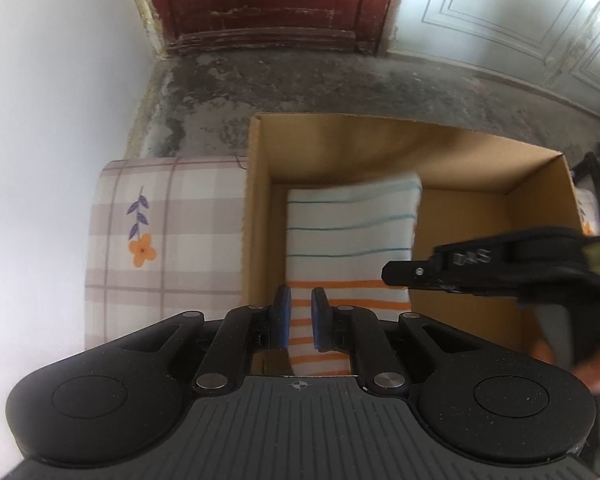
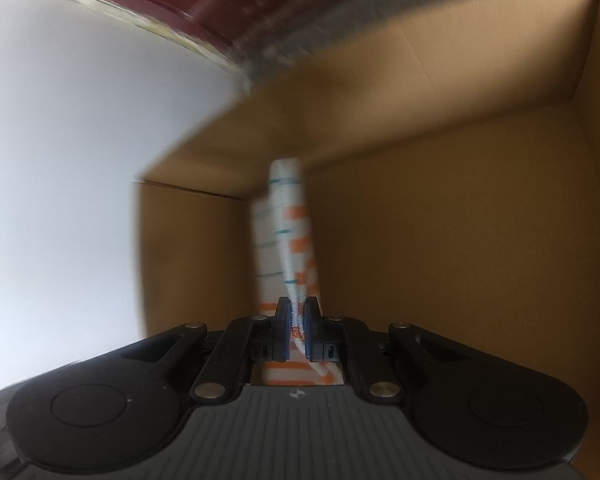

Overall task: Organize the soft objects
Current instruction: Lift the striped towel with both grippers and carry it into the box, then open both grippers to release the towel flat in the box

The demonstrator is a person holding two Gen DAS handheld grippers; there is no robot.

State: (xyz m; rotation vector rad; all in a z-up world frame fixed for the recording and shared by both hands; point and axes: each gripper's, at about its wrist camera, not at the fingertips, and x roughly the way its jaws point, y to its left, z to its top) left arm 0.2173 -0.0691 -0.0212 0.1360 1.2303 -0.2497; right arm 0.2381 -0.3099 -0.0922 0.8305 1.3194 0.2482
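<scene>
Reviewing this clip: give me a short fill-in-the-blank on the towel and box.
The striped towel hangs inside the ____ box.
Its lower stripes are ____.
The right gripper is shut on the towel's ____.
Beside the box lies a plaid cloth printed with an orange ____.

Missing: cardboard; orange; edge; flower

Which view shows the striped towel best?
Left wrist: the towel faces the camera, stripes clear, hanging inside the box. Right wrist shows it only edge-on and blurred, pinched in the right gripper.
</scene>
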